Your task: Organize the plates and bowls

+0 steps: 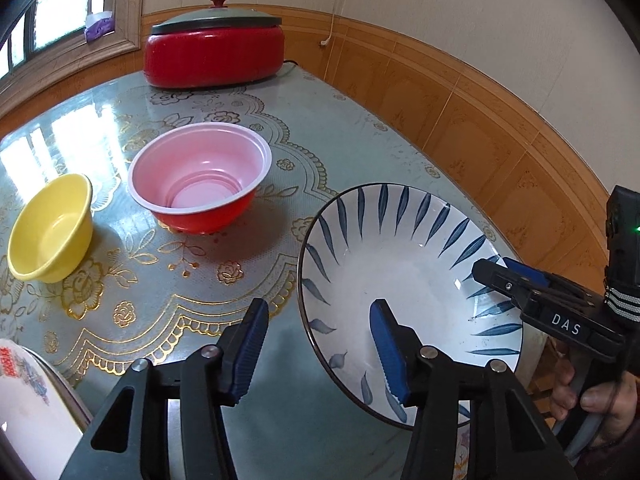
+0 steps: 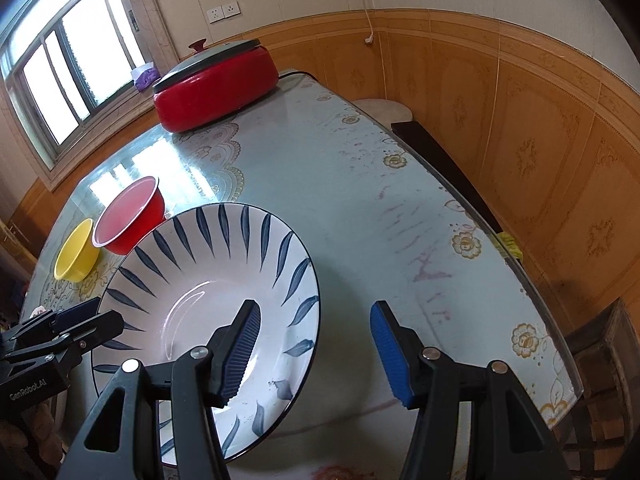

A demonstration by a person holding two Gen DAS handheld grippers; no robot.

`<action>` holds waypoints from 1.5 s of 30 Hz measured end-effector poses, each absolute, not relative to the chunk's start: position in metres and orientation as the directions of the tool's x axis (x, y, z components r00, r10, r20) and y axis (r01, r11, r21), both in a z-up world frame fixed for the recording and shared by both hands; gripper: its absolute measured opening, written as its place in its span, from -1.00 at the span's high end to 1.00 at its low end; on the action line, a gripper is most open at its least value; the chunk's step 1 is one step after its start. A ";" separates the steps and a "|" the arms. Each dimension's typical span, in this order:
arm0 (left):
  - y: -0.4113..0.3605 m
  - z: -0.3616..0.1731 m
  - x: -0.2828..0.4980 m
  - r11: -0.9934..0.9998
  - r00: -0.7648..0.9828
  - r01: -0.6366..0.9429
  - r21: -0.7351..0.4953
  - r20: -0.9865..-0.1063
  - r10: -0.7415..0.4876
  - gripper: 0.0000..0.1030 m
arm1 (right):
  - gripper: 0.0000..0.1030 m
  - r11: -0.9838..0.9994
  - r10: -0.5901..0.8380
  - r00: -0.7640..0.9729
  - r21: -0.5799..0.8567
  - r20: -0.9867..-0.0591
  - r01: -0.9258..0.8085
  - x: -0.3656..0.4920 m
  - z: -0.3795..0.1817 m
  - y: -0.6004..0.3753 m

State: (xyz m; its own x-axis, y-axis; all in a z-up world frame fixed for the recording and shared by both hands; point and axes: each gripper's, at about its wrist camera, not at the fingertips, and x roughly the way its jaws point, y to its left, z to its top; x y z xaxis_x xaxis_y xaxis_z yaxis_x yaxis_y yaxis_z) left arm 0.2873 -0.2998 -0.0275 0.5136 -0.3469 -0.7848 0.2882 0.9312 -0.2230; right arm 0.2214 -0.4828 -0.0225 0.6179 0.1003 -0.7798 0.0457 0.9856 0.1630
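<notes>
Left gripper (image 1: 318, 344): angled down over the counter (image 1: 352, 152), fingers (image 1: 386, 344) spread, one above the plate's well, the other outside its left rim, straddling that edge without pressing.
Right gripper (image 2: 316, 350): angled down likewise, fingers (image 2: 244, 344) spread across the plate's right rim, one over the well, one over bare counter; no pinch visible.
Hand (image 1: 592, 404): wrapped around the right gripper's handle, lower right of the left wrist view.
Plate (image 1: 400, 272): white with blue leaf strokes, face up at the near counter edge, round, no long axis.
Red bowl (image 1: 200, 176): upright, beyond the plate to the left.
Yellow bowl (image 1: 50, 226): upright, just left of the red bowl.
Red pot (image 1: 214, 54): lidded, at the far counter edge.
</notes>
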 end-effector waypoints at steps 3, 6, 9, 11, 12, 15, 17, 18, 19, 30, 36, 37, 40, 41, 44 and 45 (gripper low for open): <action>-0.303 -0.032 0.290 0.929 0.499 0.293 -0.225 -0.793 -0.349 0.20 | 0.21 0.987 0.117 0.621 0.160 -0.775 0.015 0.223 -0.023 -0.478; -0.304 -0.036 0.290 0.930 0.488 0.296 -0.219 -0.802 -0.344 0.48 | 0.39 0.995 0.097 0.614 0.101 -0.783 -0.028 0.224 -0.025 -0.465; -0.303 -0.037 0.287 0.929 0.489 0.301 -0.214 -0.802 -0.343 0.62 | 0.39 0.996 0.090 0.603 0.074 -0.793 -0.050 0.224 -0.029 -0.459; -0.302 -0.039 0.288 0.925 0.473 0.303 -0.228 -0.807 -0.354 0.62 | 0.39 0.993 0.122 0.574 0.100 -0.810 -0.070 0.228 -0.033 -0.458; -0.301 -0.040 0.288 0.927 0.466 0.290 -0.238 -0.811 -0.354 0.62 | 0.39 0.990 0.137 0.570 0.120 -0.810 -0.067 0.229 -0.034 -0.460; -0.301 -0.036 0.283 0.929 0.493 0.303 -0.212 -0.800 -0.343 0.70 | 0.41 0.990 0.142 0.570 0.118 -0.809 -0.080 0.231 -0.038 -0.458; -0.300 -0.033 0.278 0.934 0.510 0.301 -0.194 -0.794 -0.330 0.71 | 0.56 0.991 0.131 0.562 0.094 -0.817 -0.094 0.230 -0.041 -0.454; -0.297 -0.032 0.276 0.934 0.516 0.298 -0.196 -0.790 -0.330 0.71 | 0.60 0.991 0.127 0.563 0.079 -0.817 -0.108 0.229 -0.042 -0.451; -0.295 -0.032 0.274 0.935 0.516 0.295 -0.195 -0.792 -0.328 0.71 | 0.64 0.990 0.128 0.567 0.069 -0.814 -0.124 0.226 -0.041 -0.449; -0.275 -0.027 0.244 0.954 0.519 0.258 -0.153 -0.811 -0.270 0.70 | 0.65 0.973 0.145 0.556 0.017 -0.819 -0.230 0.208 -0.041 -0.421; -0.270 -0.027 0.222 0.954 0.520 0.260 -0.148 -0.811 -0.268 0.68 | 0.65 0.963 0.170 0.542 0.021 -0.823 -0.270 0.193 -0.040 -0.415; -0.270 -0.027 0.218 0.955 0.522 0.258 -0.148 -0.810 -0.267 0.68 | 0.65 0.961 0.174 0.540 0.022 -0.823 -0.275 0.191 -0.040 -0.414; -0.268 -0.027 0.212 0.958 0.527 0.251 -0.142 -0.810 -0.258 0.68 | 0.65 0.958 0.179 0.537 0.022 -0.824 -0.286 0.187 -0.041 -0.412; -0.267 -0.027 0.211 0.959 0.528 0.245 -0.143 -0.810 -0.256 0.67 | 0.65 0.957 0.182 0.537 0.024 -0.824 -0.289 0.187 -0.041 -0.411; -0.266 -0.027 0.209 0.963 0.530 0.233 -0.135 -0.813 -0.243 0.67 | 0.65 0.955 0.191 0.532 0.031 -0.825 -0.295 0.188 -0.041 -0.408; -0.266 -0.027 0.208 0.964 0.528 0.230 -0.133 -0.815 -0.238 0.67 | 0.65 0.955 0.192 0.531 0.032 -0.825 -0.296 0.187 -0.041 -0.407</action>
State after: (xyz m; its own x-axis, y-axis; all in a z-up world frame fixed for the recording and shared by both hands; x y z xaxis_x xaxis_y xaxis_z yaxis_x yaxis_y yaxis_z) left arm 0.2083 -0.2661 -0.0269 0.5284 -0.2383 -0.8149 0.2301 0.9641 -0.1327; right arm 0.1872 -0.4067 -0.0412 0.5312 0.1923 -0.8251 -0.2963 0.9546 0.0317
